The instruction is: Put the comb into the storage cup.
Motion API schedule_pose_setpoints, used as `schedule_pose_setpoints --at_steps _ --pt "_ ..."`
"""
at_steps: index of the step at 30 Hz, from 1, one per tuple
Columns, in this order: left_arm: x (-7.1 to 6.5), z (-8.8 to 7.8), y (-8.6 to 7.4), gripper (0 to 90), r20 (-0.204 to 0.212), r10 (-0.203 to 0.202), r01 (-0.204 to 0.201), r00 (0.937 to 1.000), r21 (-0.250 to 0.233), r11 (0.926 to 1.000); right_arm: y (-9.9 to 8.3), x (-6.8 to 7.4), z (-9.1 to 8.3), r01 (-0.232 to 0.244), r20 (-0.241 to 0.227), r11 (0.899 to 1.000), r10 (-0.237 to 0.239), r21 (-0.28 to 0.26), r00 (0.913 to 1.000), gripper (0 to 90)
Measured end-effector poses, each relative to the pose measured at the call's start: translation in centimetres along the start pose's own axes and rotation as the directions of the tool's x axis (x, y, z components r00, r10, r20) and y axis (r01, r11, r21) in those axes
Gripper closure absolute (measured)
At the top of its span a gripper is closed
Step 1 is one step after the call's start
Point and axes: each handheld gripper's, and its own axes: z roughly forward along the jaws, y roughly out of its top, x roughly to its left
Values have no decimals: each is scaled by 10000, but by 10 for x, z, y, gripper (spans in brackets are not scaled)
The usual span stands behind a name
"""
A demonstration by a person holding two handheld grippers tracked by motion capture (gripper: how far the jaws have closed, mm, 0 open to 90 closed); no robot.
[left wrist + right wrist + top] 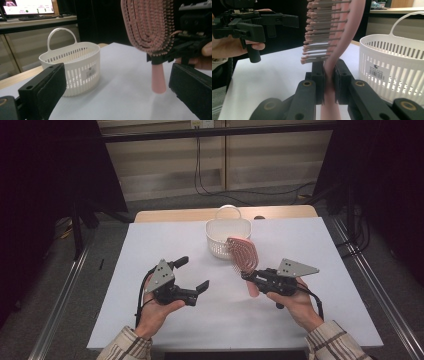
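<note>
Right hand-held gripper (246,276), just right of centre in the high view: clamped on the neck of a pink hairbrush (243,254), pads pressed either side where handle meets head (clearest in the right gripper view (329,82)). Brush (337,32) held upright, head raised and tilted toward the basket, handle hanging down clear of the bench (310,270); probably gripped low on the neck so the wide bristled head can go in first. Left hand-held gripper (192,274), left of centre: jaws wide apart, nothing between them, lifted off the bench and aimed at the brush (150,25), seemingly ready to steady it or take it over. White slotted basket (227,237) with a loop handle, upper centre of the high view, standing on the bench just beyond the brush head; near but not plainly touching. Inside of the basket (75,62): as far as visible, empty (floor partly hidden by the rim).
</note>
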Motion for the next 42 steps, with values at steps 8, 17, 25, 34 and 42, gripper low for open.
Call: schedule_pose_setpoints --at_steps 8,17,25,34,42 --pt "-7 7 9 8 244 80 -77 9997 -133 9999 0 1 1 -90 -393 9999 85 -124 9992 815" --pt "-11 13 11 17 455 125 -119 9989 -142 9998 -4 6 7 -61 -790 9999 53 -93 9969 815" --pt "-11 29 21 12 836 233 -222 9962 -146 9996 -4 6 8 -41 -881 9999 32 -98 9961 815" --pt "-14 43 28 26 1279 476 -475 9906 -41 9989 -4 6 9 80 -1018 9999 -95 -144 9948 815" --pt "-18 55 42 38 1601 571 -548 9854 -192 9983 -3 9 10 67 -1326 9998 -91 -181 9911 815"
